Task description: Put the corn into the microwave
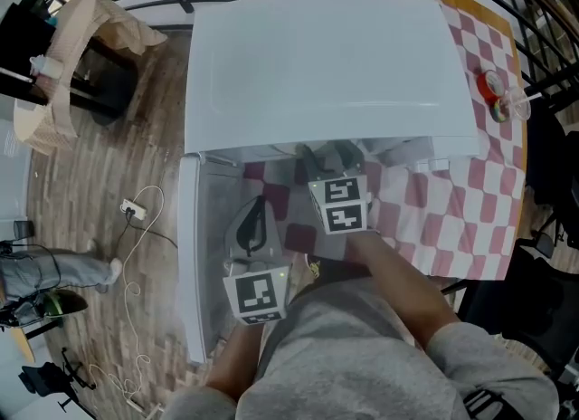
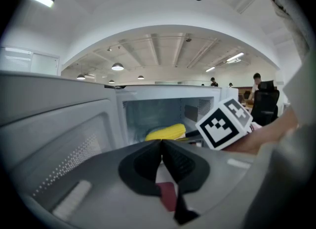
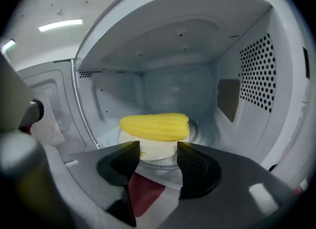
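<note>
On the checked surface (image 1: 452, 219), corn (image 3: 154, 127) sits inside the microwave (image 3: 247, 75); parted, empty right tongs (image 3: 157, 149) could knock it, left tongs (image 2: 162, 144) closed.

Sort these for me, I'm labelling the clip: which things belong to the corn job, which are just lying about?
Job: corn, on a white plate inside the open microwave; its door; right gripper, open; left gripper, shut, empty.
Lying about: checked tablecloth; power strip on the floor.
</note>
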{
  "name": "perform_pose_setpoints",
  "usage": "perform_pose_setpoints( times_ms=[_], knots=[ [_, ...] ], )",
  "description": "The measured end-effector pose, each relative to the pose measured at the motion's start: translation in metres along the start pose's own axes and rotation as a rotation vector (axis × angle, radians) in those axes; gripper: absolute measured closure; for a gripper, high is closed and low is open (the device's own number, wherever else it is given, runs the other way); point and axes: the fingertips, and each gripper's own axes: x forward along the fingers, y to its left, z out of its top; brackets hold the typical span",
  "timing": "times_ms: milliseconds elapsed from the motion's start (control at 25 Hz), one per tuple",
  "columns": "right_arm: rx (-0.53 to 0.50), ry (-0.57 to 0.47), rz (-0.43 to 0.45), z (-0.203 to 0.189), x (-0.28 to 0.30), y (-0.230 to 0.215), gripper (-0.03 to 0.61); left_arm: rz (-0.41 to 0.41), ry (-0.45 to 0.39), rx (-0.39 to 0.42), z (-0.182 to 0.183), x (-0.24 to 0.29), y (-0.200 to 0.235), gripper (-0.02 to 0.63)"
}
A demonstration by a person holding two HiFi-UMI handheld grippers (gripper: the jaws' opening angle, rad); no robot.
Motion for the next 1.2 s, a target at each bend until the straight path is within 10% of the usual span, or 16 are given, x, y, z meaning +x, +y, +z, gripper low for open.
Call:
perform_pose_setpoints(
  times_ms=[440, 600, 840, 1200],
  knots=[
    [-0.034, -0.077, 0.023, 0.013, -0.017, 0.003, 0.387, -0.001, -0.014, 0.008, 0.003, -0.005, 0.004, 0.606],
    [-0.1, -0.165, 0.106, 0.026, -0.057, 0.009, 0.571, 0.001, -0.043, 0.006, 0.009, -0.014, 0.004, 0.606],
    [-0.168, -0.303, 0.316, 0.048, -0.145, 0.017, 0.58, -0.021, -0.087, 0.012, 0.016, -0.04, -0.01, 0.606],
    [-0.175, -0.311, 0.228, 0.031, -0.251, -0.006, 0.578, -0.09, -0.147, 0.009, 0.021, -0.102, -0.045, 0.606]
  ],
)
